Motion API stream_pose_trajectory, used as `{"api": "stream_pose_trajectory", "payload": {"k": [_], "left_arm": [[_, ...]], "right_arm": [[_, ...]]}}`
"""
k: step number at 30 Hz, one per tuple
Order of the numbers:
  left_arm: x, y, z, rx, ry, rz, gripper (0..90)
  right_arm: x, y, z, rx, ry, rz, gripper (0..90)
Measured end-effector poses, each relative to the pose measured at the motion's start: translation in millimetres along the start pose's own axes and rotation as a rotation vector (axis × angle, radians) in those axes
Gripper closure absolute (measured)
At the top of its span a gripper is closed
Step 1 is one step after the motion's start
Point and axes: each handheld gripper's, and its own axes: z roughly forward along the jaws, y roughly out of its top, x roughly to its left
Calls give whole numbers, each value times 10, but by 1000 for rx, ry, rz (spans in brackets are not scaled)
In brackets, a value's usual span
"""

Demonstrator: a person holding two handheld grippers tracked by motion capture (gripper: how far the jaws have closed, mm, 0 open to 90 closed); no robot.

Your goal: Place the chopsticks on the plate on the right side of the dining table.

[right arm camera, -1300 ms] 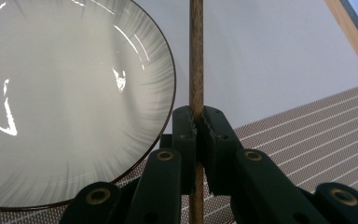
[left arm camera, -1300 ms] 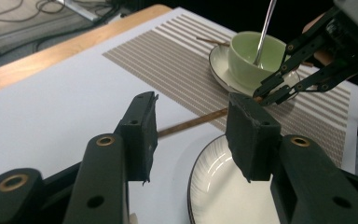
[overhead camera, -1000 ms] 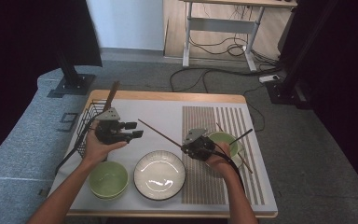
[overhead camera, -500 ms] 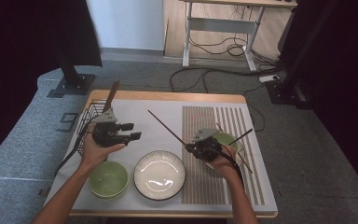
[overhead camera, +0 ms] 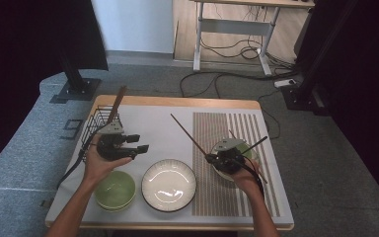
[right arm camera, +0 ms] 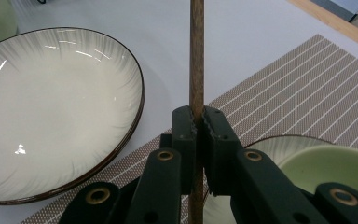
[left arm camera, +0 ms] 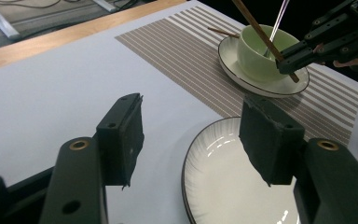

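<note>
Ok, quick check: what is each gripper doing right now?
Left gripper: open, jaws have just been opening, nothing between them.
Right gripper: shut on a wooden chopstick.

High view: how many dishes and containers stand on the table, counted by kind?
Green bowls: 2
White plates: 2
Wire basket: 1
Total: 5

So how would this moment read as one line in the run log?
right gripper: shut on chopstick, above striped placemat | left gripper: jaws just opening, nothing between | white plate: between them
</note>
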Motion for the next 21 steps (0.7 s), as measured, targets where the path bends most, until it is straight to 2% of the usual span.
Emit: {"api": "stream_pose_trajectory", "payload": {"k": [3, 7, 11, 16, 17, 21], "left_arm": [[-37, -38, -10, 4, 27, 8, 381], [-54, -77, -45, 6, 26, 5, 376], [-64, -111, -71, 10, 1, 3, 403], [-67, -154, -91, 13, 18, 0, 405], [-70, -166, -90, 25, 29, 3, 406], [-81, -198, -73, 44, 26, 1, 408]], "right_arm": [[-38, -61, -18, 3, -2, 24, 844], [-82, -133, -47, 0, -3, 45, 844], [-120, -179, -89, -10, -4, 62, 844], [-141, -198, -151, -26, -16, 80, 845], [-143, -202, -159, -29, -21, 83, 844], [-140, -221, -202, -29, -33, 89, 845]]}}
